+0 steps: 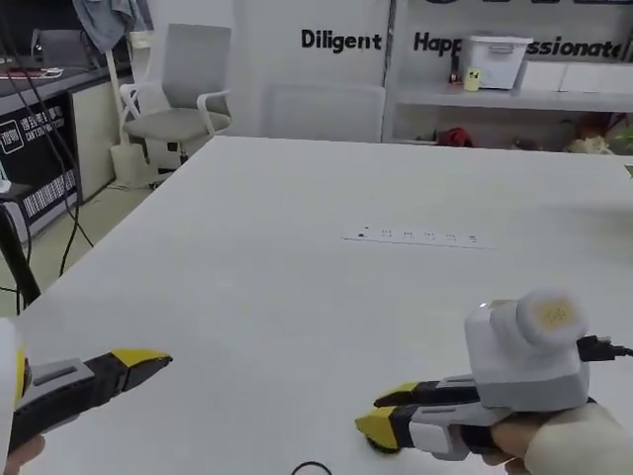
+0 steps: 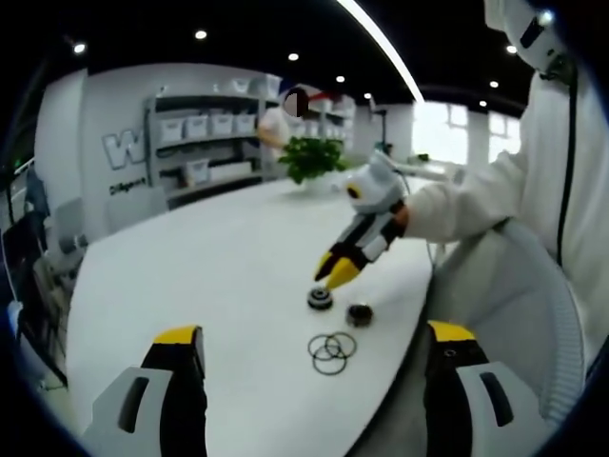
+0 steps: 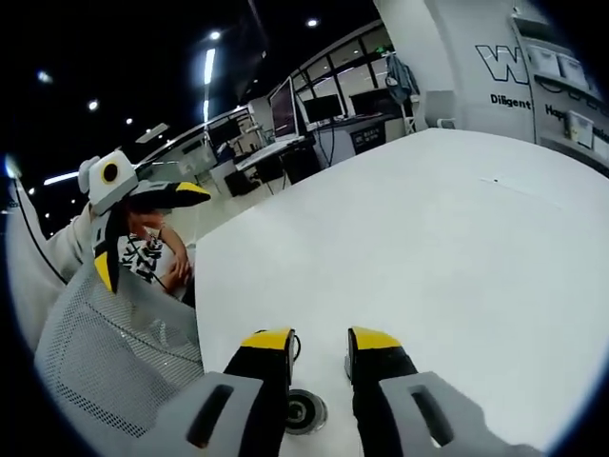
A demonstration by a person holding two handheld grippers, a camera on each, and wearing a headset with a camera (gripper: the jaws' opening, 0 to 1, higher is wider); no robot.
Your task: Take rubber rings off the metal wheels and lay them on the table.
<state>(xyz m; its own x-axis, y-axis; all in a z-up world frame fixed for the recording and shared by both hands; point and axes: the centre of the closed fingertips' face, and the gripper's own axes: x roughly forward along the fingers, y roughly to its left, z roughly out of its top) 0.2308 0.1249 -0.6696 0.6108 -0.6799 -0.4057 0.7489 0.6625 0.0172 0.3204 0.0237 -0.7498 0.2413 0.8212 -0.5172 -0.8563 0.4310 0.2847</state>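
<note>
Rubber rings [image 2: 331, 350], three or so thin black loops overlapping one another, lie flat on the white counter [image 1: 297, 247] close to its near edge. Just beyond them are two small wheels. One metal wheel [image 2: 321, 298] lies flat with its axle upward, and a second wheel [image 2: 359, 314] lies just beside it, on the right as the left gripper view shows them. Whether either wears a ring is hard to say. The first shows a dark band round its rim, so I judge it the one in hand.

The right hand-held gripper [image 3: 321, 341] hangs with its yellow tips directly above that wheel, its jaws parted by a narrow gap and holding nothing. In the right gripper view the wheel sits low between the jaws, nearer the left one. The target therefore lies straight down from the tips and a shade toward the left jaw. The left hand-held gripper [image 1: 143, 363] is well apart at the near left of the counter, jaws spread wide and empty, pointing toward the wheels.

The right hand is clearly the nearer. Because the wheel lies flat, any ring on it runs in a level circle. The coming move likely calls for lowering a tip against the rim to pinch or hook the band, perhaps with the left steadying the wheel. A light wheel could slide on the smooth top.
</note>
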